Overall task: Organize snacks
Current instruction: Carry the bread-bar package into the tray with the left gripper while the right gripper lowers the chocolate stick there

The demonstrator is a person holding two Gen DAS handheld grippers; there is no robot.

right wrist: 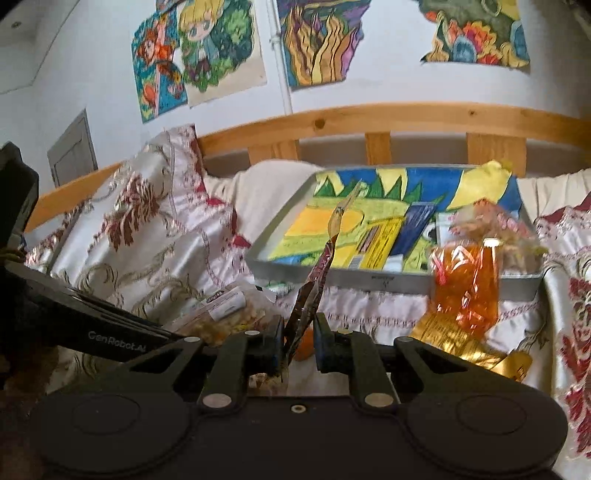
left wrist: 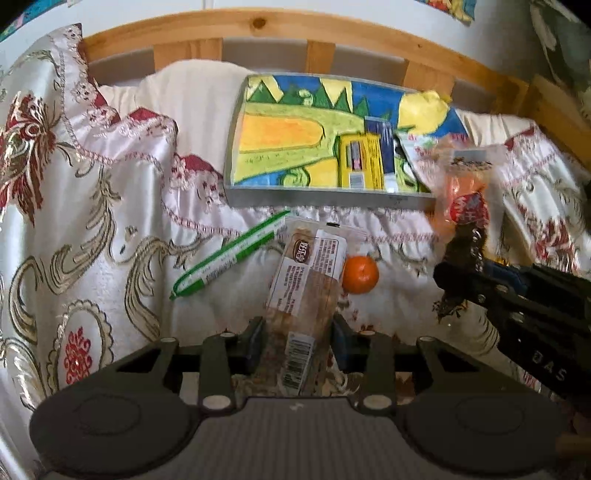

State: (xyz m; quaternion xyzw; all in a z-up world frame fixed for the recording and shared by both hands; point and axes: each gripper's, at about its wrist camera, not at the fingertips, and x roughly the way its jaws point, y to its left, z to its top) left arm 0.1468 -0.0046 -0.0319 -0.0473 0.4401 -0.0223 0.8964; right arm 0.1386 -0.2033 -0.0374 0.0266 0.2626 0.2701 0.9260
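My left gripper (left wrist: 299, 343) is shut on a clear-wrapped snack pack (left wrist: 310, 280) with a white label, which sticks out forward over the bedspread. An orange tangerine (left wrist: 360, 275) lies just right of it. My right gripper (right wrist: 299, 347) is shut on a thin dark red wrapper packet (right wrist: 314, 273) that stands up tilted between its fingers. In the left wrist view that right gripper (left wrist: 458, 258) comes in from the right. Beyond both lies a grey tray (left wrist: 325, 199) lined with a colourful drawing, holding a yellow packet (left wrist: 360, 162) and a dark blue one (left wrist: 380, 136).
A green-and-white stick packet (left wrist: 229, 254) lies left of the snack pack. An orange cellophane bag (right wrist: 465, 280) and a gold packet (right wrist: 469, 343) sit at the tray's (right wrist: 369, 284) near right corner. A patterned pillow (left wrist: 55, 147) is at left and a wooden bed rail (left wrist: 258, 26) behind.
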